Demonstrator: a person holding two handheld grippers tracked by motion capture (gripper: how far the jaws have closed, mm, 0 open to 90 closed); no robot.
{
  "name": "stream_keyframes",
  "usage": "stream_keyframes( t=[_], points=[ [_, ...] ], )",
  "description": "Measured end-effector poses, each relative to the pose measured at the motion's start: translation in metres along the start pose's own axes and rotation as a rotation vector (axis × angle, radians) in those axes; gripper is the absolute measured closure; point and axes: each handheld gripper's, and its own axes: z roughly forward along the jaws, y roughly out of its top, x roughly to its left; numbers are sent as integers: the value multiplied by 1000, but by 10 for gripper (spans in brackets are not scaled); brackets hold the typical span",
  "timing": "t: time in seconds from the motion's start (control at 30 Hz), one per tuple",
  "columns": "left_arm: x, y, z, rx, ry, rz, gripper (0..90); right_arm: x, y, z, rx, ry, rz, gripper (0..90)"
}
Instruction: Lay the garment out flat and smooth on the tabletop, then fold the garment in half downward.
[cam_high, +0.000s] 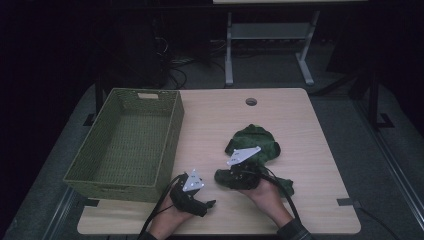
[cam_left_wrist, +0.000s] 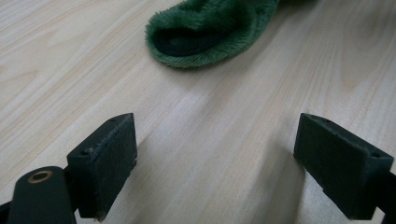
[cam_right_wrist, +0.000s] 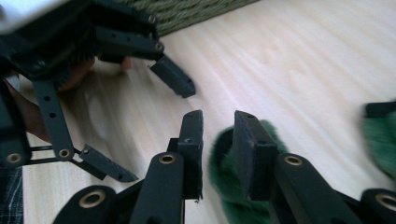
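The green plush cloth (cam_high: 255, 150) lies crumpled on the table (cam_high: 300, 115), right of centre and toward the near edge, with bare wood open beyond it and to its right. The right gripper (cam_high: 243, 175) sits at the cloth's near-left edge; in the right gripper view its 2 jaws stand close together with a narrow gap, the fuzzy fabric (cam_right_wrist: 224, 186) below and behind them, and I cannot tell whether they pinch it. The left gripper (cam_high: 210, 203) rests near the front edge, jaws spread wide over bare wood, the cloth's rim (cam_left_wrist: 205, 32) just ahead. The woven basket (cam_high: 125, 145) fills the table's left side.
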Motion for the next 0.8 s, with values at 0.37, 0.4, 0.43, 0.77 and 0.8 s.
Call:
stream_keyframes(
  t=[0.37, 0.4, 0.43, 0.77, 0.8],
  points=[
    [0, 0, 0, 3, 0, 2, 125, 3, -9, 34, 100, -75, -46, 725],
    [0, 0, 0, 2, 0, 2, 125, 3, -11, 36, 107, -81, -49, 734],
    [0, 0, 0, 3, 1, 2, 125, 3, -12, 38, 110, -92, -65, 750],
    [0, 0, 0, -3, 2, -5, 126, 8, -11, 31, 77, -53, -45, 837],
    [0, 0, 0, -3, 2, -5, 126, 8, -10, 29, 71, -46, -41, 837]
  ],
)
